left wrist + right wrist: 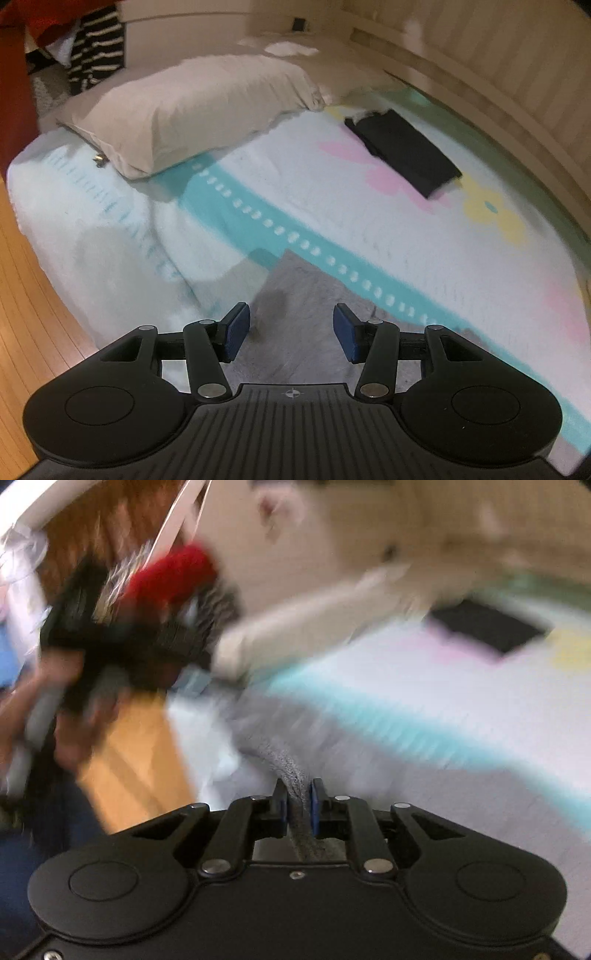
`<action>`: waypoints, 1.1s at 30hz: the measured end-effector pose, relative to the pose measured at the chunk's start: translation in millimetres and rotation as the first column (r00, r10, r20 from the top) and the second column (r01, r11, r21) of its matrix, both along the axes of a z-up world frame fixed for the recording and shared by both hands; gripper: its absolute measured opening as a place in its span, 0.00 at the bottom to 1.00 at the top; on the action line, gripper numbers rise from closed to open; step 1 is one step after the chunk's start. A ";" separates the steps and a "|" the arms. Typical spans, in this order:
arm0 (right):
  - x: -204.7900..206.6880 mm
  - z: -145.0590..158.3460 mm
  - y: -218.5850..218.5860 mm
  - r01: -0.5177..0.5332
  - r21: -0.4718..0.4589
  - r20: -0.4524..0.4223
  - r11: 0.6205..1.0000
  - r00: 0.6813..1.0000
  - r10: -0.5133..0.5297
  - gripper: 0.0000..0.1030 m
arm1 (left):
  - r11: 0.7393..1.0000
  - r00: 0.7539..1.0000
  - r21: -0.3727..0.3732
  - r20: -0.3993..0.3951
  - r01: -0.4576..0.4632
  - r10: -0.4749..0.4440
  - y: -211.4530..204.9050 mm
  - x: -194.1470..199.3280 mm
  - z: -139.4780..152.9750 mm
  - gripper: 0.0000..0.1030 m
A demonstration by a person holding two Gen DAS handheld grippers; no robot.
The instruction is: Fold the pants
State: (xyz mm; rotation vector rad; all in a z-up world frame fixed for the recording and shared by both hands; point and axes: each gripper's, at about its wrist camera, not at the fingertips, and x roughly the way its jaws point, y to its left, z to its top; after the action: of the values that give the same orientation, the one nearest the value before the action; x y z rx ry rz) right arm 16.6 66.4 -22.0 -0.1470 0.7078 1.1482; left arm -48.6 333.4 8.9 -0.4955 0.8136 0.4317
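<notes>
Grey fuzzy pants [295, 314] lie on the bed below my left gripper [291, 328], which is open and empty just above them. My right gripper [298, 805] is shut on a bunched edge of the grey pants [291, 771], which trail away over the blanket. The right wrist view is heavily blurred. The other gripper [110, 638] and the hand holding it show blurred at its left.
A white blanket [369, 206] with a teal band and flowers covers the bed. A beige pillow [199, 107] lies at the head. A folded black garment [402, 151] lies at the far right, also in the right wrist view [491, 624]. Wooden floor [33, 314] runs left.
</notes>
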 end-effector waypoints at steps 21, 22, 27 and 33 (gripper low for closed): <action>14.1 -2.6 -2.2 0.132 -0.317 0.231 0.939 0.971 -0.059 0.78 | 0.881 0.915 0.309 -0.303 0.358 -0.265 -84.0 25.5 -46.5 0.50; 20.3 -9.6 -2.5 0.142 -0.343 0.212 0.929 0.975 -0.070 0.78 | 0.876 0.916 0.307 -0.271 0.372 -0.295 -87.9 24.1 -42.5 0.50; 36.0 -56.7 5.8 0.165 -0.478 0.145 0.863 0.983 -0.108 0.77 | 0.812 0.810 0.155 -0.298 0.563 -0.505 -112.9 27.7 -59.0 0.51; 44.4 -56.2 -12.3 0.202 -0.447 0.090 0.872 0.979 -0.181 0.82 | 0.744 0.738 0.200 -0.436 0.637 -0.515 -133.4 26.7 -82.9 0.53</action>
State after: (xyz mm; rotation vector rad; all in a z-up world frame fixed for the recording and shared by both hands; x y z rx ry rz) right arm 61.0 54.1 -78.2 -0.4878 0.9221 0.7700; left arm -21.9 200.0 -73.9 0.1907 1.1683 0.0541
